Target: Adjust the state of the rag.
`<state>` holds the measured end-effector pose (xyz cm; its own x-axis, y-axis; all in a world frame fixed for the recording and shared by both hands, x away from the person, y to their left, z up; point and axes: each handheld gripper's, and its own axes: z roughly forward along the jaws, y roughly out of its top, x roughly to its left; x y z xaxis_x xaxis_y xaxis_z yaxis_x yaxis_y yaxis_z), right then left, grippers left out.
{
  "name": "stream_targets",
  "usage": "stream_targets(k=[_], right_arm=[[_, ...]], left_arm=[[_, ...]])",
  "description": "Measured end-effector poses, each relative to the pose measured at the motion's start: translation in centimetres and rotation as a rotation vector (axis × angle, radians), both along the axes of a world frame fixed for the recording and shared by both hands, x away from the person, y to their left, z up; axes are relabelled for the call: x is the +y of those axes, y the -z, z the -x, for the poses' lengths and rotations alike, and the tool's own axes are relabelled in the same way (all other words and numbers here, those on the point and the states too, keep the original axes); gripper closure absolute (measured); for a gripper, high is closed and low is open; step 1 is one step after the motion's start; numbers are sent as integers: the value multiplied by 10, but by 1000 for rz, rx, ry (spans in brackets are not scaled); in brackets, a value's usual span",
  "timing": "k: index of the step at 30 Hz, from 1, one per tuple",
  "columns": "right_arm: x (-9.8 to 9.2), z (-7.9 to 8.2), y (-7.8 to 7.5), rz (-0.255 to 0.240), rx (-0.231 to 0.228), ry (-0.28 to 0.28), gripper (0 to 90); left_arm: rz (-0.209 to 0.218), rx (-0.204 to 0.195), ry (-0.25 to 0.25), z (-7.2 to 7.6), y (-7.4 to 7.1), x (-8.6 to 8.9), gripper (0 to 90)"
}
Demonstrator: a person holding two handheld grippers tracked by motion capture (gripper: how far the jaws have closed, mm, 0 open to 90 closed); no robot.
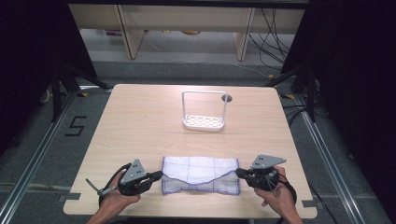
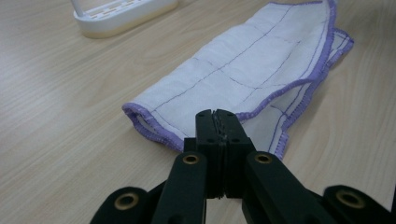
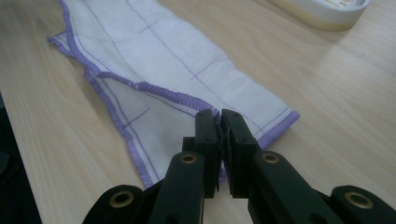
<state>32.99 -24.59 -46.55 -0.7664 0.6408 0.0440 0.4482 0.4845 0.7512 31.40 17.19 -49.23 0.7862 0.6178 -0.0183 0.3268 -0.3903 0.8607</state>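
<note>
White purple-edged cloth (image 1: 201, 173), folded, flat, table's near edge

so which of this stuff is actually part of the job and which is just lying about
In the job:
- folded white cloth with purple edging, at the near edge of the table
- left gripper, shut on the cloth's left end
- right gripper, shut on its right end

Just lying about:
- white rack with a tall handle, farther back on the table
- wooden table

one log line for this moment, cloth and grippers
cloth: folded, flat on table | left gripper: shut on cloth edge | right gripper: shut on cloth edge
</note>
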Motion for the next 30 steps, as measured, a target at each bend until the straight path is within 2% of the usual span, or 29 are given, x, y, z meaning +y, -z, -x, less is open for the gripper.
stream_targets(k=[1,2,4,5,6,8,9,11,12,13,14,15,17,18,19,21,22,23,24,25,26,27,28,30], right_arm=[[1,3,2,-2,26,8,855],[0,3,4,10,6,-10,853],[0,5,7,12,15,-27,851],[0,7,8,14,21,-18,848],[0,10,9,16,45,-15,843],[-3,12,12,23,44,-33,816],[-3,15,13,17,60,-30,784],[-7,18,14,9,62,-19,690],[-9,21,13,6,69,6,667],[-9,24,12,-18,94,29,631],[-13,23,11,-20,68,26,606],[-15,23,10,-30,67,52,598],[-18,21,8,-33,55,87,579],[-18,19,7,-27,58,101,571],[-18,18,8,-27,63,104,571],[-17,17,9,-5,67,127,562],[-15,17,10,4,69,130,554],[-13,17,11,7,77,138,544],[-11,19,11,3,109,159,530],[-9,19,11,-1,112,165,521],[-9,18,13,18,87,161,505],[-7,18,13,14,95,163,489],[-5,19,14,39,80,171,470],[-1,22,16,58,93,185,452]], left_arm=[[-2,6,8,0,2,-1,880],[-2,3,3,1,3,-2,879],[-18,8,9,1,5,-2,879],[-21,8,12,1,8,-1,877],[-43,13,8,2,8,0,875],[-44,28,15,3,13,1,868],[-48,45,18,4,14,1,853],[0,87,23,6,16,3,725],[14,93,8,8,14,5,678],[43,84,2,7,12,6,648],[44,86,-9,7,8,9,619],[56,80,-31,6,5,11,586],[68,71,-56,-1,-2,13,540],[53,65,-60,-3,-5,14,529],[56,60,-77,-9,-7,12,521],[34,67,-81,-20,-9,10,494],[38,74,-96,-26,-9,8,481],[29,85,-98,-35,-9,4,480],[11,91,-92,-41,-9,3,478],[4,88,-91,-51,-7,0,475],[9,100,-98,-55,-6,-3,469],[1,115,-97,-62,-4,-5,460],[-17,123,-94,-68,-3,-6,451],[-20,141,-86,-77,-1,-10,443]])
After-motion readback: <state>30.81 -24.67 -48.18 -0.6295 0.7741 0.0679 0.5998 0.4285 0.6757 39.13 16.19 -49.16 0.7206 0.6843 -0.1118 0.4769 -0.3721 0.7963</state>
